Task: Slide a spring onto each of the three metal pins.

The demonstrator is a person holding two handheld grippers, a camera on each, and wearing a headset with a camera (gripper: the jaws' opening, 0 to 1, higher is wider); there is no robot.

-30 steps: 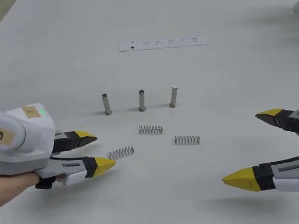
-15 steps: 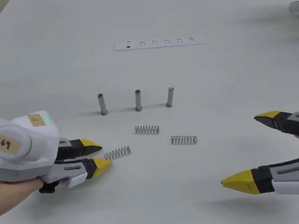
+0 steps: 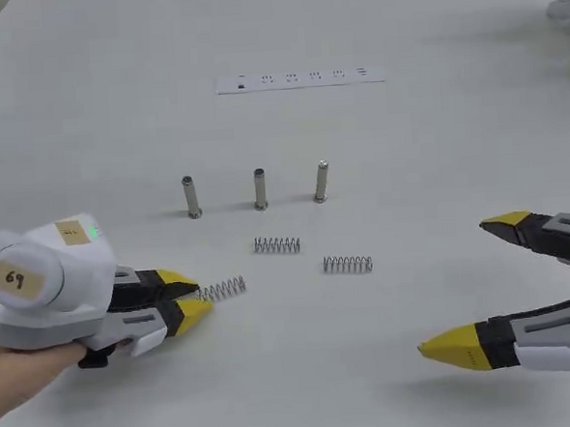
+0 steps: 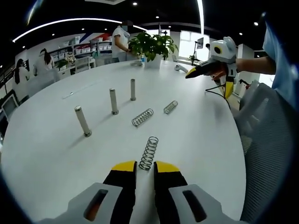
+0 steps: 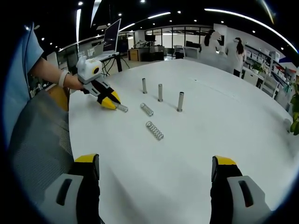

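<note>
Left gripper [image 4: 145,166] fingers [image 4: 124,169] are almost closed round the near end of one spring [image 4: 149,150], can't tell if it's actually pinched. Right gripper [image 5: 155,161] wide open, empty. The other two springs [image 3: 276,244] lie on the tabletop [image 3: 304,367] near the three bare pins [image 3: 259,189].

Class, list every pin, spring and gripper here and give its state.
Left pin: upright, bare.
Middle pin: upright, bare.
Right pin: upright, bare.
Left spring: lying flat, one end between the left gripper's tips.
Middle spring: lying flat, free.
Right spring: lying flat, free.
Left gripper: jaws almost shut around that spring's end, grip unclear.
Right gripper: wide open, empty.
</note>
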